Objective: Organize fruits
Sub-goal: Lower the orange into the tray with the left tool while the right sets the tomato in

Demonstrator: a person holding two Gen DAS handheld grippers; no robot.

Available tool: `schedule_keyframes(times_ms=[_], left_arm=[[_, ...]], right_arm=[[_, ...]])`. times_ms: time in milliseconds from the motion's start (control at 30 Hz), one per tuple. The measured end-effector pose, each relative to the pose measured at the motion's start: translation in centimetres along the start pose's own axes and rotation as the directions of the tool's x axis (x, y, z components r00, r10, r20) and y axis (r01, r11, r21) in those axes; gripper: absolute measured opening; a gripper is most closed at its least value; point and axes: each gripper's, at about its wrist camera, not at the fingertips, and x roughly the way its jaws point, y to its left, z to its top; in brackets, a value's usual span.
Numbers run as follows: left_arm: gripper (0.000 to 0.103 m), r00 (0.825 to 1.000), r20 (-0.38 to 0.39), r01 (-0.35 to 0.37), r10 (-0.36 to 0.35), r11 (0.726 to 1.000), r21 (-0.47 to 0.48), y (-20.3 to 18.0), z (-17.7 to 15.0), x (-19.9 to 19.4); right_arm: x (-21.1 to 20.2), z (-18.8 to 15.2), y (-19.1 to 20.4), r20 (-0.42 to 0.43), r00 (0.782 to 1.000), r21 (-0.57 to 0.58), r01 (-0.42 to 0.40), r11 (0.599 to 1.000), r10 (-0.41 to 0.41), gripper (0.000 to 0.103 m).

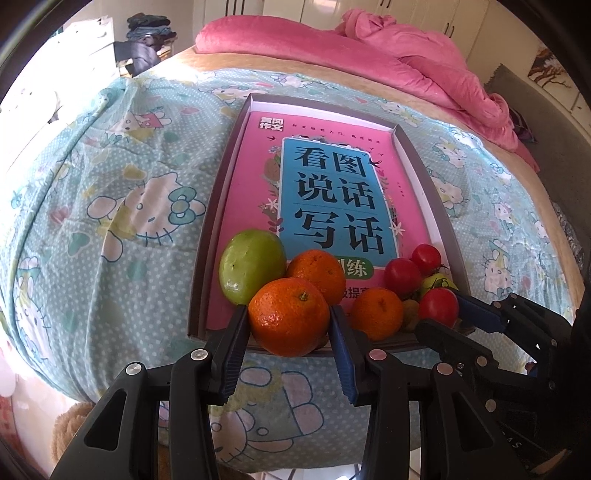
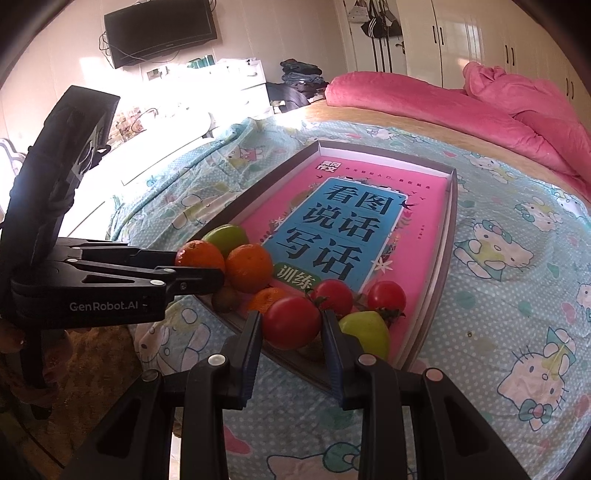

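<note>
Bedroom, with a bed (image 1: pixel 110 221) under a pale blue cartoon-cat quilt (image 2: pixel 498 258); pink blanket (image 1: pixel 406 55) bunched at the far end, wall-mounted television (image 2: pixel 159 33) and white wardrobes (image 2: pixel 480 40) beyond. On the quilt, a shallow grey tray (image 1: pixel 207 236) lined by a pink book (image 1: pixel 325 184) with a blue title panel.

All fruit gathered at the tray's near end. Nearest, at the near rim: an orange (image 1: pixel 289 316), gripped between the left gripper (image 1: pixel 290 325), jaws clenched against both its sides. Behind it, touching: a second orange (image 1: pixel 317 274) and, to the left, a green fruit (image 1: pixel 252 271). To the right, a smaller orange (image 1: pixel 376 313).

Further right, a cluster of tomatoes: one red tomato (image 2: pixel 291 322) grasped by the right gripper (image 2: pixel 291 328), jaws pressed on either side. Just beyond it, two more red tomatoes (image 2: pixel 332 297) (image 2: pixel 386 296). Beside the held tomato on the right, a yellow-green fruit (image 2: pixel 367 332). Small brownish fruit (image 2: pixel 226 298) near the tray's near-left corner in the right wrist view, partly hidden; kind cannot be told.

Both grippers side by side at the tray's near edge, left one on the left.
</note>
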Motion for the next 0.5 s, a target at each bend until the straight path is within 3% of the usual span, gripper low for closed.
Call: schedule_keyframes(times_ms=[500], left_arm=[[0.045,1.000,-0.009,0.013,-0.013,1.000,-0.014,0.3,0.0,0.4]], right_arm=[[0.8,-0.5,0.9,-0.017,1.000,-0.057,0.009,0.998,-0.010,0.033]])
